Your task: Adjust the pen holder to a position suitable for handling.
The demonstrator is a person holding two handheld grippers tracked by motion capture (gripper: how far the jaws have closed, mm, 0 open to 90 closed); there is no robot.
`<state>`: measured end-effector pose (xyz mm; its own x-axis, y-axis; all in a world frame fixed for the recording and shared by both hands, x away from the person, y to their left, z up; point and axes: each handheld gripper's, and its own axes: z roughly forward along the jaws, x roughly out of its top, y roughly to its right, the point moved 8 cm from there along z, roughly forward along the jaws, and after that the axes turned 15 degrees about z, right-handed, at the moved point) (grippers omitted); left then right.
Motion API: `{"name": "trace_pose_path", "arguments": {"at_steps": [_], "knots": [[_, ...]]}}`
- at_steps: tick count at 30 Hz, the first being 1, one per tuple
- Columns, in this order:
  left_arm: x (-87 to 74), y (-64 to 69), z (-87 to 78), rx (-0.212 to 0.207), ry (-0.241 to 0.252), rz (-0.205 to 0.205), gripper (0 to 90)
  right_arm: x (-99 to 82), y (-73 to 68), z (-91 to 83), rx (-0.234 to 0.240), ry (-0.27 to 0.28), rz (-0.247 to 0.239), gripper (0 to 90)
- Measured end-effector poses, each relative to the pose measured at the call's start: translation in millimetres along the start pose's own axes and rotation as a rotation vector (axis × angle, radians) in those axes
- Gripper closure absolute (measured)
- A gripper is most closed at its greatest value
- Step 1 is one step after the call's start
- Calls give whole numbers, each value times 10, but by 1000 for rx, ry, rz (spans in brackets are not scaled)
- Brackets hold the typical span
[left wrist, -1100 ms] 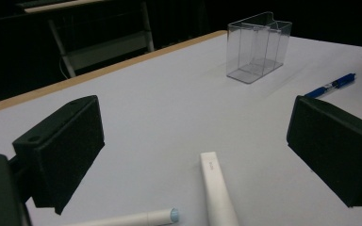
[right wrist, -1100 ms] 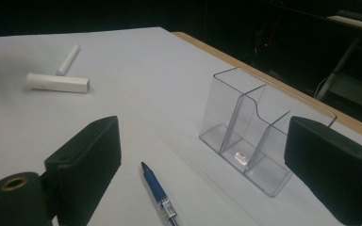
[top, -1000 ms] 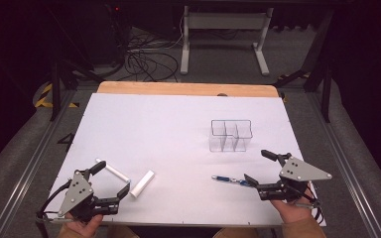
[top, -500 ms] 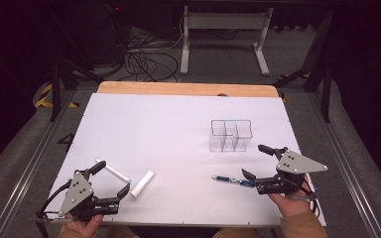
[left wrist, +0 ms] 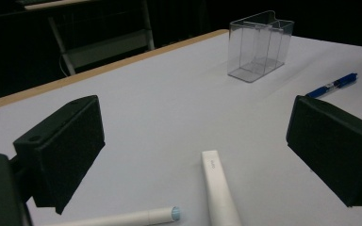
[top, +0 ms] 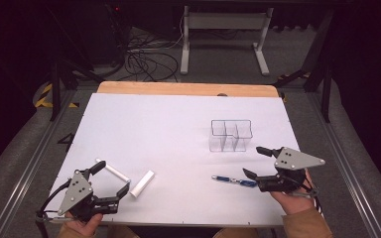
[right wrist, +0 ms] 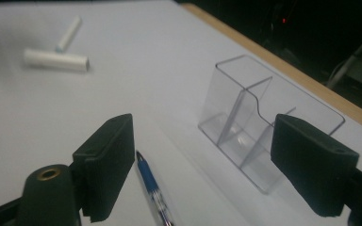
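A blue pen [top: 233, 180] lies on the white table [top: 178, 129] at the front right. My right gripper [top: 254, 162] is at the pen's right end, open. Its jaws have just been closing a little. In the right gripper view the pen [right wrist: 152, 188] lies between the jaws close to the left one, and neither pad touches it. A clear plastic organizer [top: 230, 135] with several compartments stands just beyond. My left gripper [top: 112, 177] is open at the front left, over two white markers [top: 112, 170] [top: 143, 183]; they lie on the table between its jaws [left wrist: 219, 188] [left wrist: 132, 217].
A wooden strip [top: 183, 89] edges the table's far side. Behind it are a metal stand [top: 223, 29] and cables [top: 149, 59] on the floor. The organizer [right wrist: 259, 127] stands near the right gripper's right jaw.
The right gripper's jaws have narrowed slightly beside the pen's end, and the hand shifted a little. The left gripper and the markers stayed where they were.
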<state>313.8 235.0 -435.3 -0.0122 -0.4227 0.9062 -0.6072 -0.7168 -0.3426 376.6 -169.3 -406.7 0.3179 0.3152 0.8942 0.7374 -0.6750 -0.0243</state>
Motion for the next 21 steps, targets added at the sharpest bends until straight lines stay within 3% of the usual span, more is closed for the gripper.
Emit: {"name": "trace_pose_path", "arguments": {"at_steps": [2,10,21], "knots": [[-3,1,8,-3,-1,1,56,46,-19,-20,-1,-35,-33,239],[1,3,9,-3,0,1,56,175,7,25,28,-73,-68,239],[-1,3,16,-7,-3,0,56,267,109,92,48,-89,-56,241]]}}
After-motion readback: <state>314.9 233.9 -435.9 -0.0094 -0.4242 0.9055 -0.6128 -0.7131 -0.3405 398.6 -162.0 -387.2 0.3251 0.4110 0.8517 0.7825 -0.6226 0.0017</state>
